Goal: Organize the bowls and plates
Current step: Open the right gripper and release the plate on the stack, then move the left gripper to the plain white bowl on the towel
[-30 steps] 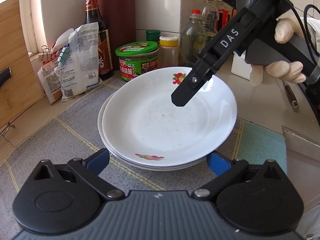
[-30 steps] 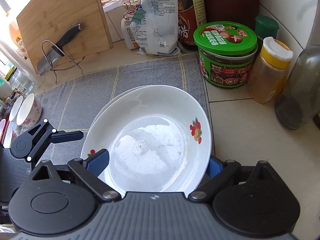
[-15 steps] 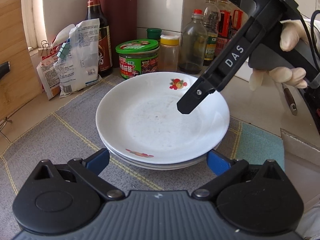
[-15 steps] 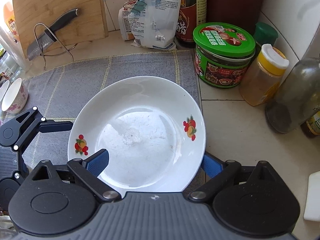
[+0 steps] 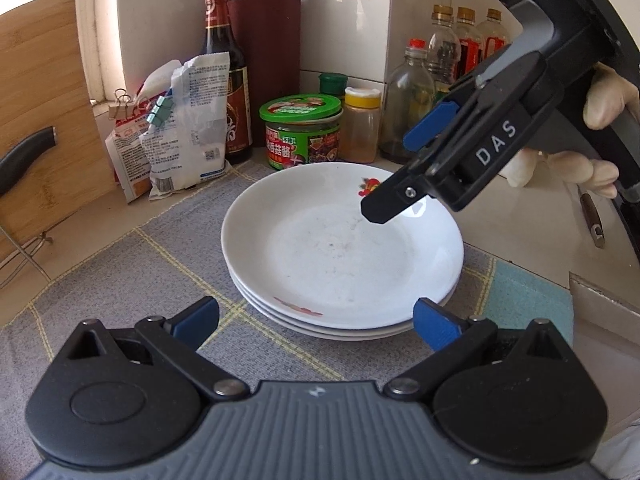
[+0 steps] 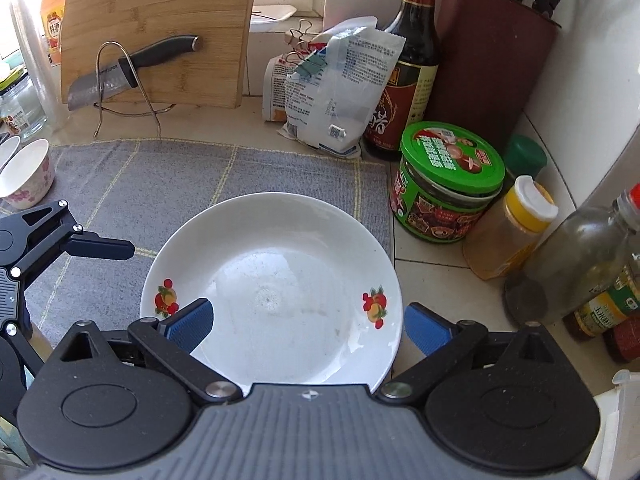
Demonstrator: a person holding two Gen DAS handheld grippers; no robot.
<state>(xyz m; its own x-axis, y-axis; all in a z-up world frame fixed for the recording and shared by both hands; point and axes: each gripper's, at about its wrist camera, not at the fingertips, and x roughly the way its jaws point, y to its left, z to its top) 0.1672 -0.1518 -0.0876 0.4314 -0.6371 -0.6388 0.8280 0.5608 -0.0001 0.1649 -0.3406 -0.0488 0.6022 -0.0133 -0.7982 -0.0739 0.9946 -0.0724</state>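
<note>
Stack of white shallow ceramic plates with red fruit decals sits on the grey woven mat with yellow grid lines, toward the mat's far right part. Three rims count in the left wrist view; top plate is bare apart from faint specks.

Left gripper: blue pads spread wide, nothing between them, positioned just near of the stack's near rim; contact with the plates cannot be confirmed. In the right wrist view it shows at the left edge over the mat.

Right gripper: jaws wide apart, holding nothing. Its blue pads straddle the near part of the top plate, and seen from the left wrist view it hangs above the plate's far right side, clear of the surface.

Surroundings: green-lidded glass jar with a printed label just right of the plates, then a yellow-capped spice jar and a clear glass bottle with a red cap. Far: dark soy sauce bottle, clipped white plastic bag, dark red knife holder. Far left: bamboo cutting board with a black-handled knife in a wire rack. Small white floral bowl at the mat's left edge, well apart from the stack.
</note>
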